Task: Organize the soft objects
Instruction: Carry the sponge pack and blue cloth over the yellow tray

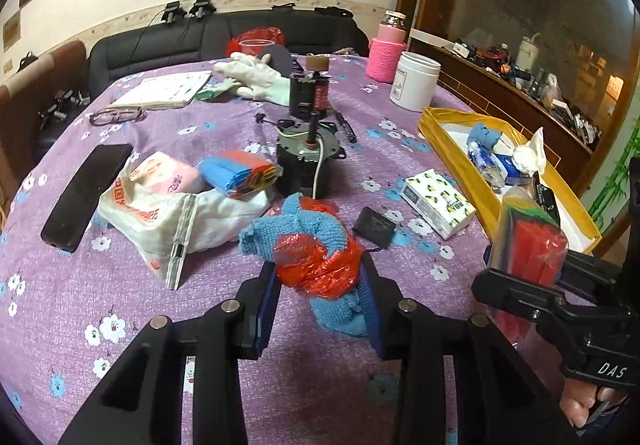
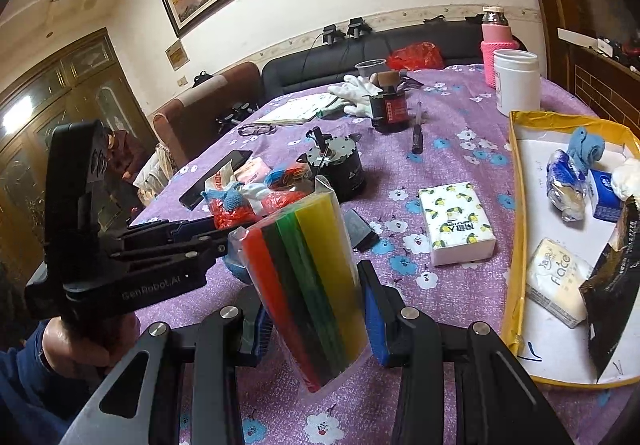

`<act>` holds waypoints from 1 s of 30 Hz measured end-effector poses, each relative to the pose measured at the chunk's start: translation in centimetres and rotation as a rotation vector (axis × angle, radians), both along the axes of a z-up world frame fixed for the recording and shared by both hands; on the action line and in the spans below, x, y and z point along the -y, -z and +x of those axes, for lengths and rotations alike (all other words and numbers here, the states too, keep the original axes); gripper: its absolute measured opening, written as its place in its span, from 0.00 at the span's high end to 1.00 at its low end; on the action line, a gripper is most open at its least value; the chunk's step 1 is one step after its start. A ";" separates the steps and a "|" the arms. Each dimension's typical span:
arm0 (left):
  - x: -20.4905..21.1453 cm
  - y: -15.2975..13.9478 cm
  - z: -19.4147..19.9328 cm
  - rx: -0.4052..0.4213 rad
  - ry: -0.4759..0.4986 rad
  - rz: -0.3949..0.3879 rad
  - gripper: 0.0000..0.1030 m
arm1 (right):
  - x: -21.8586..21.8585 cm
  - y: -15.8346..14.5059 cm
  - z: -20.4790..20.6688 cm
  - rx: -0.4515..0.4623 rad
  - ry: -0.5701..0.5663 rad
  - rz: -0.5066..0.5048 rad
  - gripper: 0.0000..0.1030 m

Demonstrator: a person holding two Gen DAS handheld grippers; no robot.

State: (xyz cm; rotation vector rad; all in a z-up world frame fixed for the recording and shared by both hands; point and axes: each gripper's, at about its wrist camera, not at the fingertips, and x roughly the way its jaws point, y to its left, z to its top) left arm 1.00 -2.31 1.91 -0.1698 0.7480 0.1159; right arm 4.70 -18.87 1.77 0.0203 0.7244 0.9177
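My left tongs (image 1: 320, 297) are clamped on a red bag with blue cloth (image 1: 320, 257), centre frame, just above the purple counter (image 1: 60, 305). My right tongs (image 2: 316, 309) grip a colourful sponge pack (image 2: 312, 285), long axis upright, tilted left. The yellow tray (image 2: 516, 245) lies right; bare cloth shows below.

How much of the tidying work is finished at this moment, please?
Partly done. The yellow tray already holds tissue packs and a blue cloth. In hand: the left hand-held gripper grips a blue cloth and red bag bundle; the right hand-held gripper grips a coloured sponge pack. The lemon-print tissue pack remains on the table.
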 end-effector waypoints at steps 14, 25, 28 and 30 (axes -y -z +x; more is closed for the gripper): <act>2.0 -0.7 -0.3 0.027 -0.004 0.104 0.65 | 0.8 -1.0 -0.6 0.003 0.055 -0.011 0.59; 1.2 -0.9 -1.2 0.048 -0.045 0.133 0.65 | 0.3 -1.6 -1.2 0.022 0.061 -0.027 0.59; 1.0 -0.9 -1.4 0.051 -0.052 0.133 0.65 | 0.0 -1.8 -1.4 0.028 0.059 -0.031 0.59; 0.9 -0.9 -1.4 0.053 -0.054 0.132 0.65 | -0.2 -1.9 -1.4 0.033 0.061 -0.033 0.59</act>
